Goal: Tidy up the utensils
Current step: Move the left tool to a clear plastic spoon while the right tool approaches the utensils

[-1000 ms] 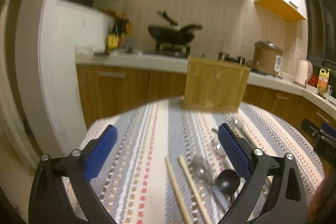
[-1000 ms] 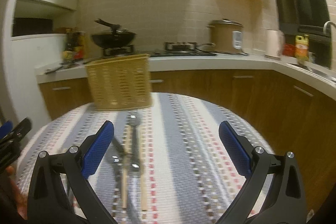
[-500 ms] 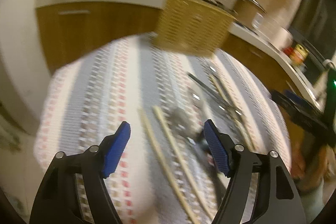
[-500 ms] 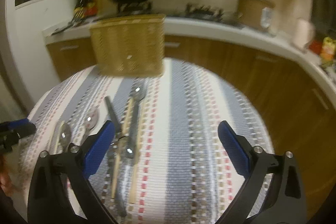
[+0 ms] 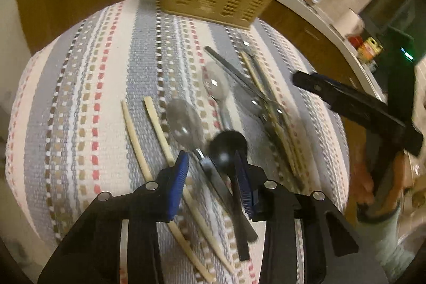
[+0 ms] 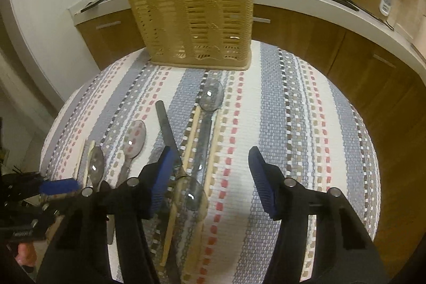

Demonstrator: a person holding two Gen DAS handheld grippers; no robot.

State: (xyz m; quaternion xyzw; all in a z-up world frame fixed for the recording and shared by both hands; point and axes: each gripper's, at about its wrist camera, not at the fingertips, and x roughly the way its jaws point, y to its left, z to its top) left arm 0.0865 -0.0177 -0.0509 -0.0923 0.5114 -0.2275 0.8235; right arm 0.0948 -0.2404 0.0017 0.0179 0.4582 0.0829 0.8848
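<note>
Both grippers have been tilted down onto the table — left gripper (image 5: 211,172) jaws closing around the black spoon (image 5: 226,148), right gripper (image 6: 210,177) jaws closing, empty — pickup beginning.

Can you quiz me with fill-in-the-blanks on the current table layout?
1. The slotted basket is ____ in colour.
2. The spoon between the left tool's closing fingers is ____.
3. The utensils lie on a ____ cloth.
4. The right tool is closing above a ____ spoon.

Answers: tan; black; striped; metal
</note>
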